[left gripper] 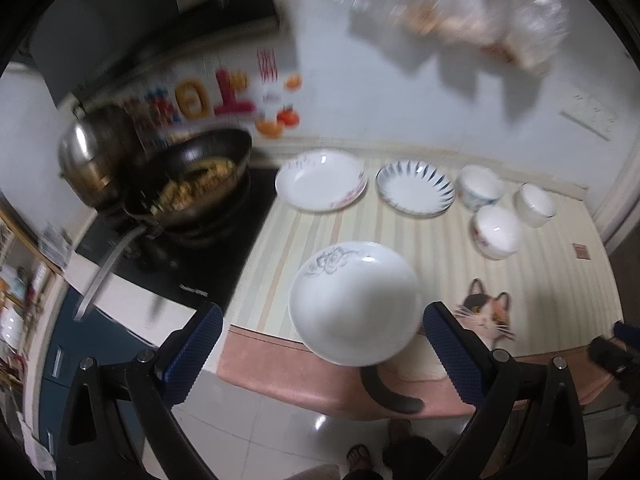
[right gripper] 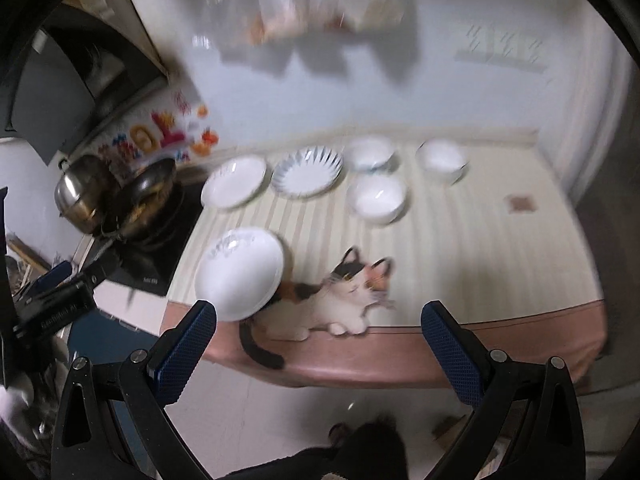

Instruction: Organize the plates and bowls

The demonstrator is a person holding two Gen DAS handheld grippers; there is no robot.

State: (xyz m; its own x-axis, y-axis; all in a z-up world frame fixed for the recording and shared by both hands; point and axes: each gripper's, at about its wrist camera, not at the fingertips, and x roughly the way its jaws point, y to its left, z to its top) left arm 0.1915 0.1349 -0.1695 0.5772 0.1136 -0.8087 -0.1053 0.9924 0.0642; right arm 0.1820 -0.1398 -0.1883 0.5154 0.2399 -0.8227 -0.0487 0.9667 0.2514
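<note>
Both grippers, left gripper [left gripper: 322, 354] and right gripper [right gripper: 318, 350], jaws wide, empty. Nearest plate [left gripper: 354, 302] centre frame, overhanging table [left gripper: 560, 280] edge. Advise pinching rim squarely, avoiding cat [right gripper: 344, 304].

A home kitchen. At the left of the frame a black wok of cooked food [left gripper: 196, 178] sits on a black glass cooktop [left gripper: 224, 264], with a steel pot [left gripper: 86, 164] just behind it and a dark range hood [left gripper: 120, 20] above. The worktop, covered in a cream striped cloth with a printed calico cat [left gripper: 520, 256], carries white ceramic plates [left gripper: 320, 180] and white bowls [left gripper: 496, 232]. Colourful stickers [left gripper: 224, 96] mark the pale wall, and glossy white floor tiles [left gripper: 256, 432] show below.
</note>
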